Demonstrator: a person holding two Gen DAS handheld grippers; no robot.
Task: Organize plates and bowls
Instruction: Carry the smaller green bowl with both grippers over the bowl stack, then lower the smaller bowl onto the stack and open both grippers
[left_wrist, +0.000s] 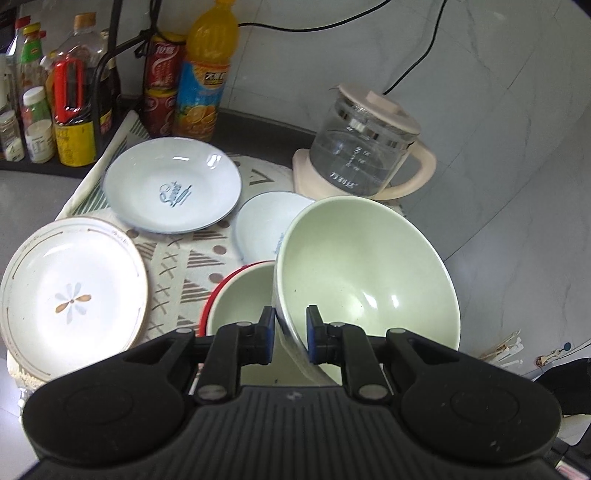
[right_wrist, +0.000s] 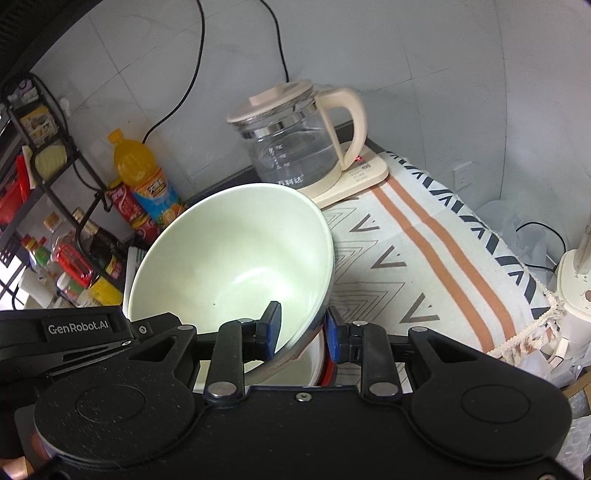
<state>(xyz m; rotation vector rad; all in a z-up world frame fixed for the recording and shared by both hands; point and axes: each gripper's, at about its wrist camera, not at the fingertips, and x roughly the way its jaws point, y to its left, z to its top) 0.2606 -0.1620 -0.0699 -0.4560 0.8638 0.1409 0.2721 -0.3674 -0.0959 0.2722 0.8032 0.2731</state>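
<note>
Both tools are clamped on the rim of one pale green bowl (left_wrist: 365, 266): the left tool (left_wrist: 290, 325) near its left edge, the right tool (right_wrist: 303, 325) opposite. It hangs tilted above a red-rimmed bowl (left_wrist: 236, 295). Level it, then lower it squarely inside. Beyond, plates (left_wrist: 171, 184) lie on the cloth-covered worktop (right_wrist: 424, 258).

The left gripper (left_wrist: 291, 325) points steeply downward, its blue-padded jaws nearly closed and pinching the rim of the green bowl (left_wrist: 369, 273). The right gripper (right_wrist: 303, 326) tilts down likewise, jaws narrowly parted and clamped on the same bowl's opposite rim, one pad inside, one outside.
</note>
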